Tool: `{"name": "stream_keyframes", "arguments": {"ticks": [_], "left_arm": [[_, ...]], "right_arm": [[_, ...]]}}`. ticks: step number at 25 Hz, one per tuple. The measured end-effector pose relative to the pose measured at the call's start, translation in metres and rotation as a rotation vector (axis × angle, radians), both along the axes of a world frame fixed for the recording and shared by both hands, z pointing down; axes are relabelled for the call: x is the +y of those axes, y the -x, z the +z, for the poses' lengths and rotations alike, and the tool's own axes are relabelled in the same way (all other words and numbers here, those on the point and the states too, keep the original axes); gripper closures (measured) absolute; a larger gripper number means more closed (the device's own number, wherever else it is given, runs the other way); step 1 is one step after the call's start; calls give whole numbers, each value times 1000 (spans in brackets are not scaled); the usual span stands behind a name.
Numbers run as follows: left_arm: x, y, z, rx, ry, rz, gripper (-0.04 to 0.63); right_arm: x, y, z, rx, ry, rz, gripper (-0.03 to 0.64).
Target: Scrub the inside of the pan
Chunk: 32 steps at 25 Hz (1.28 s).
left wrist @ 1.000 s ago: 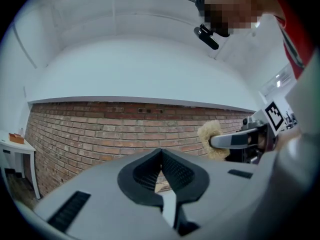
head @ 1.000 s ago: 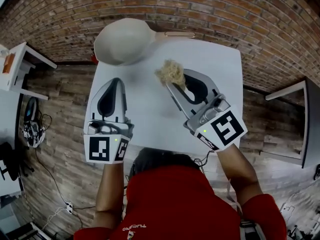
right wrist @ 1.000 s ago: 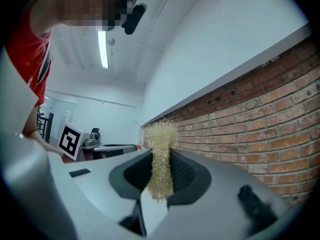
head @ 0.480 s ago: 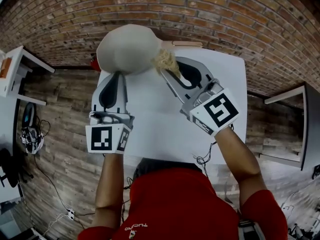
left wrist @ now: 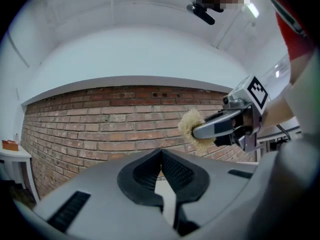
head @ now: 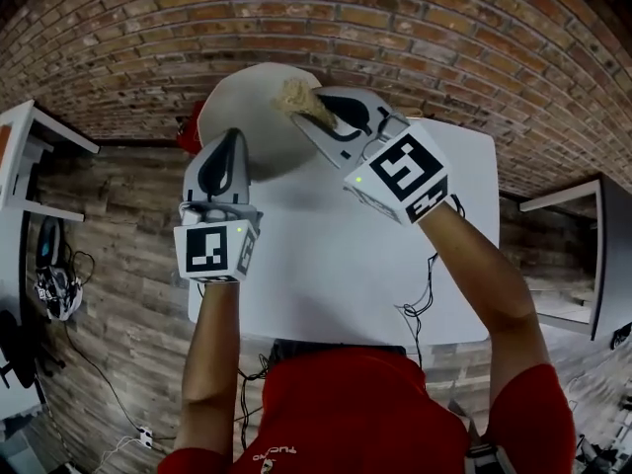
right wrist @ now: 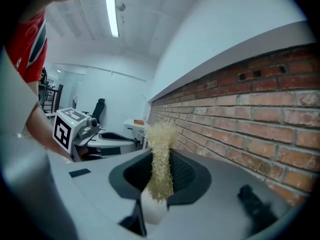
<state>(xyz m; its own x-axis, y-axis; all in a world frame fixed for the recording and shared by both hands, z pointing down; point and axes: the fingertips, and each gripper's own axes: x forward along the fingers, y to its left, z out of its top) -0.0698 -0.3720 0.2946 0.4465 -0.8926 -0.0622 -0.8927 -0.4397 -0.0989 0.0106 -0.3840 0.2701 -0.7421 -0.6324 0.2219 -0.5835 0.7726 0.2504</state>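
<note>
The cream pan (head: 259,107) lies at the far left corner of the white table (head: 326,255); its handle is hidden behind my right gripper. My right gripper (head: 304,107) is shut on a tuft of beige fibrous scrubber (head: 294,94), which hangs over the pan's far right part. In the right gripper view the scrubber (right wrist: 161,156) stands up between the jaws. My left gripper (head: 235,136) is over the pan's near edge, jaws shut with nothing seen between them (left wrist: 161,155). The left gripper view shows the right gripper (left wrist: 199,132) and scrubber (left wrist: 189,126) against the brick wall.
A brick wall (head: 444,28) runs right behind the table. A red object (head: 190,131) sits just left of the pan below table level. A small white side table (head: 30,146) stands at the far left and another table (head: 583,255) at the right.
Both grippers have moved forward from mid-table to the pan. The scrubber has gone from beside the pan to over it, and the handle is now covered.
</note>
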Motion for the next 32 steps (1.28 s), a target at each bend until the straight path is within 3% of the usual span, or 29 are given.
{"name": "stream_keyframes", "arguments": {"ticks": [10, 19, 23, 27, 32], "left_arm": [[-54, 29, 54, -26, 67, -39, 581], [-68, 50, 78, 7, 94, -95, 581], [-71, 61, 85, 23, 109, -116, 581], [-73, 68, 91, 27, 124, -121, 581], [-77, 67, 97, 41, 130, -118, 581]], "right_arm": [[-65, 63, 116, 285, 282, -155, 529], [-90, 109, 226, 574, 498, -292, 529], [-89, 123, 264, 647, 581, -331, 529], [-95, 127, 286, 710, 595, -332, 529], [-126, 113, 299, 785, 549, -256, 529]]}}
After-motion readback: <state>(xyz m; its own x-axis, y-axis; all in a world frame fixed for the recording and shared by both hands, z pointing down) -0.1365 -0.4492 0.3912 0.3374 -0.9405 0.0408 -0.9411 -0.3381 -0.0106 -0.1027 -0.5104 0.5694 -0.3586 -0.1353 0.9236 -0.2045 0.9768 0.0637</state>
